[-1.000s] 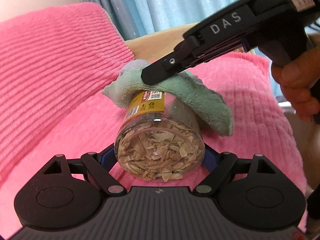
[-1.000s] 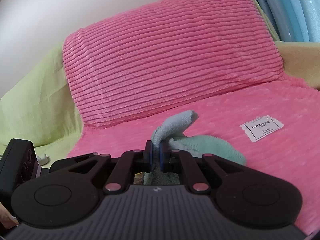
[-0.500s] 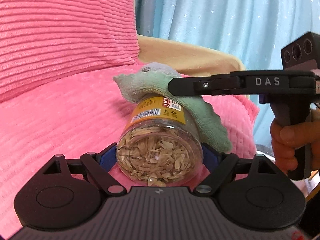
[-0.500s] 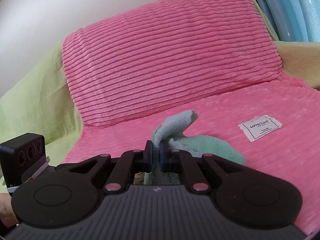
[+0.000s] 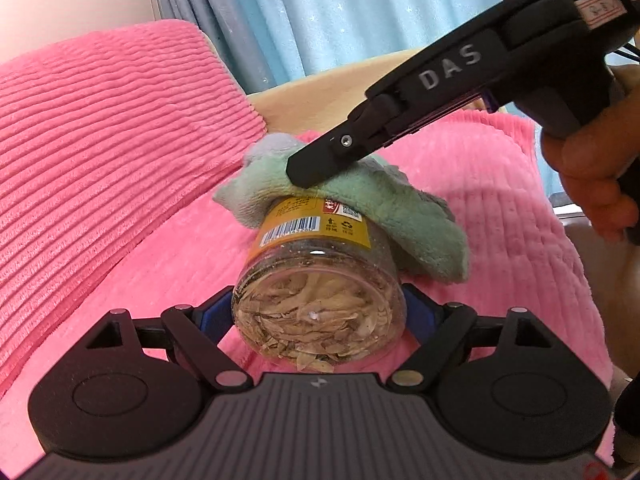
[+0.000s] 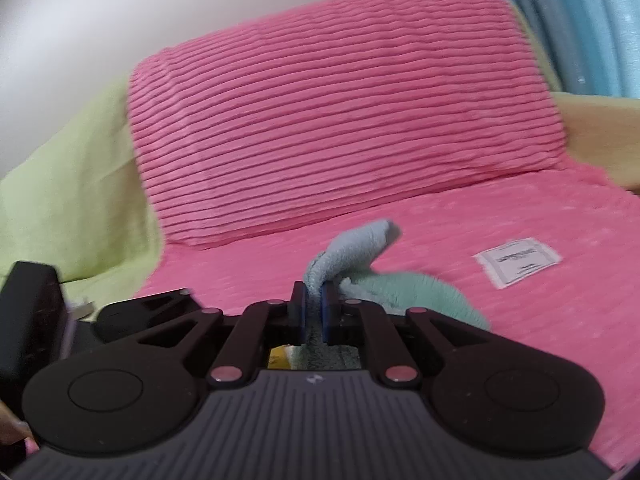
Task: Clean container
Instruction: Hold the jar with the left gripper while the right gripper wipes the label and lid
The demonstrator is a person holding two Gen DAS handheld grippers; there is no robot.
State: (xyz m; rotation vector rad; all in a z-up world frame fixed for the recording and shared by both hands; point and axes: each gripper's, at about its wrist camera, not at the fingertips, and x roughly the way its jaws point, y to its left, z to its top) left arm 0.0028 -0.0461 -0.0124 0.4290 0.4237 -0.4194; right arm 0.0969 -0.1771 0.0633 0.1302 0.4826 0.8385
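Note:
In the left wrist view a clear plastic jar (image 5: 318,292) with a yellow label and pale flakes inside lies bottom-first toward the camera. My left gripper (image 5: 319,312) is shut on its base, blue pads at both sides. A green-and-grey fleece cloth (image 5: 376,216) drapes over the jar's far end. My right gripper (image 5: 304,174) comes in from the upper right, held by a hand (image 5: 596,184), and presses down on the cloth. In the right wrist view that gripper (image 6: 314,312) is shut on a fold of the cloth (image 6: 348,256); a yellow bit of the jar (image 6: 276,358) shows below.
Everything sits over a pink seat cushion (image 6: 440,240) with a ribbed pink back cushion (image 6: 340,112). A white fabric tag (image 6: 518,262) lies on the seat. A green throw (image 6: 72,184) covers the sofa's side. Blue curtains (image 5: 340,16) hang behind.
The left gripper and jar have swung, so the view tilts back toward the cushion. The right gripper now slants down onto the cloth instead of lying level, and the cloth has shifted over the jar.

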